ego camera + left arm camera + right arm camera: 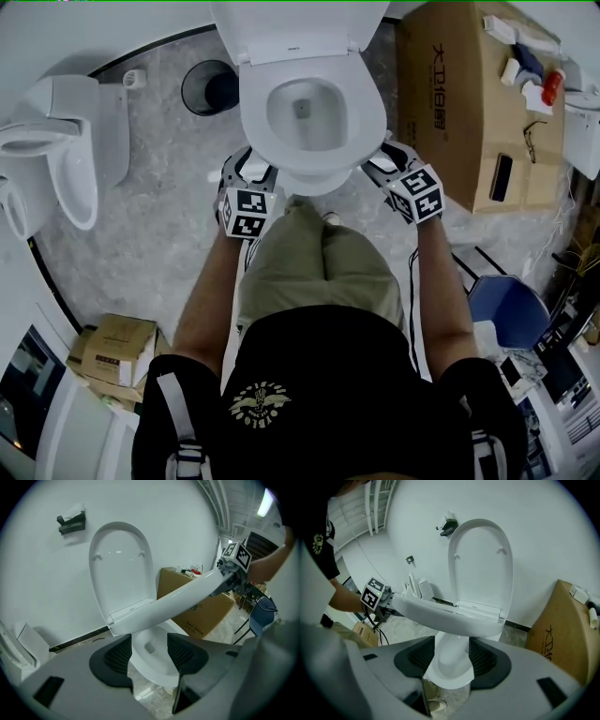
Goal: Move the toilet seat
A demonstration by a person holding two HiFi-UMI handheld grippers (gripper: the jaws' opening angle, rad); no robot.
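Note:
A white toilet stands in front of me with its lid (291, 28) upright against the wall. The seat ring (370, 117) is lifted partway off the bowl (150, 660) and slants above it. My left gripper (251, 167) is at the seat's front left edge and my right gripper (386, 157) at its front right edge. In the left gripper view the seat (178, 604) runs above my left gripper (149, 644), whose jaws stand open. The right gripper view shows the seat (440, 613) passing over my right gripper (452, 648), also open. How the seat is supported is hidden.
A black waste bin (208, 87) stands left of the toilet and a large cardboard box (469, 103) with small items on top stands right of it. A second toilet (66, 150) is at far left. A small box (117, 356) and a blue chair (506, 309) are nearer me.

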